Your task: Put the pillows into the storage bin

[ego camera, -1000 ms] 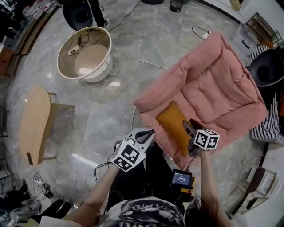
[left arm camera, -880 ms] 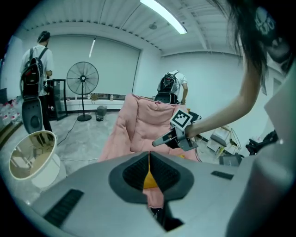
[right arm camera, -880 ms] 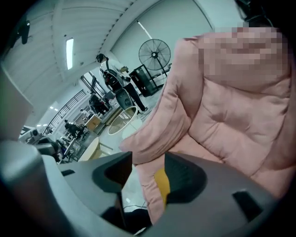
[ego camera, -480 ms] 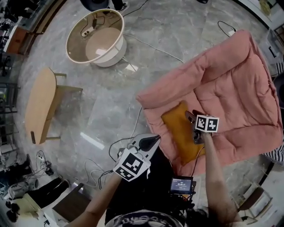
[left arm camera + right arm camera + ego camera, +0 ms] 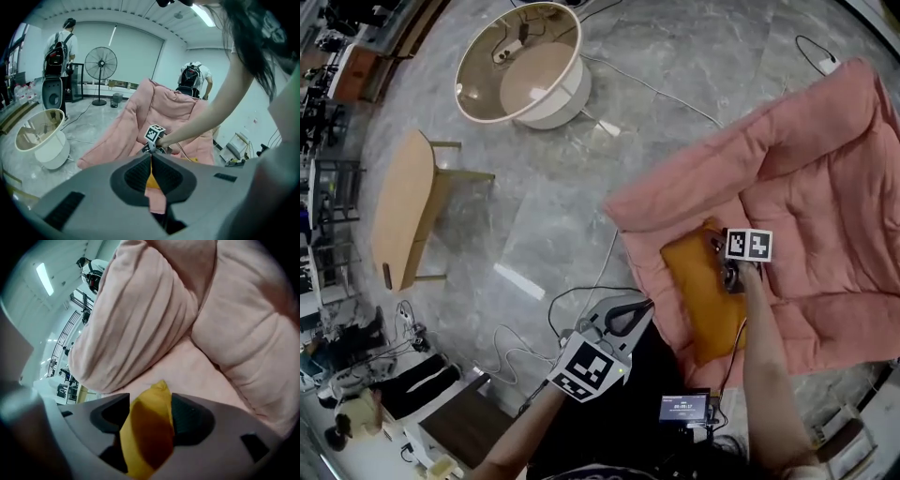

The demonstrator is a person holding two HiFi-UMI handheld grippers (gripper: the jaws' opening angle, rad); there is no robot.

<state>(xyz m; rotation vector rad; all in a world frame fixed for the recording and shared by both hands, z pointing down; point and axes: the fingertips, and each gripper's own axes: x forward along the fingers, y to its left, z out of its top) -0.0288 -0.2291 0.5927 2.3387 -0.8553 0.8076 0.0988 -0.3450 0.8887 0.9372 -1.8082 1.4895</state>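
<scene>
A mustard-yellow pillow (image 5: pixel 698 300) lies on the front edge of a big pink padded lounger (image 5: pixel 825 187). My right gripper (image 5: pixel 728 274) is down on the pillow's far end. In the right gripper view the pillow's corner (image 5: pixel 147 437) stands between the jaws of that gripper (image 5: pixel 145 401), which have just been opening and do not clamp it. My left gripper (image 5: pixel 643 306) hangs shut and empty over the floor beside the lounger, pointing towards the pillow; in its own view that gripper (image 5: pixel 151 157) shows only a thin slit. The round white storage bin (image 5: pixel 520 70) stands far off at the upper left, also seen as the bin (image 5: pixel 40 140).
A low wooden bench (image 5: pixel 403 211) stands left of the floor's middle. Cables (image 5: pixel 581 300) trail over the marble floor near my feet. A standing fan (image 5: pixel 101 63) and two people with backpacks (image 5: pixel 58 47) are at the room's far side.
My right gripper has dropped from above the pillow down onto its far end. The left gripper has sunk a little. The head view has shifted, so the bin and bench sit further right.
</scene>
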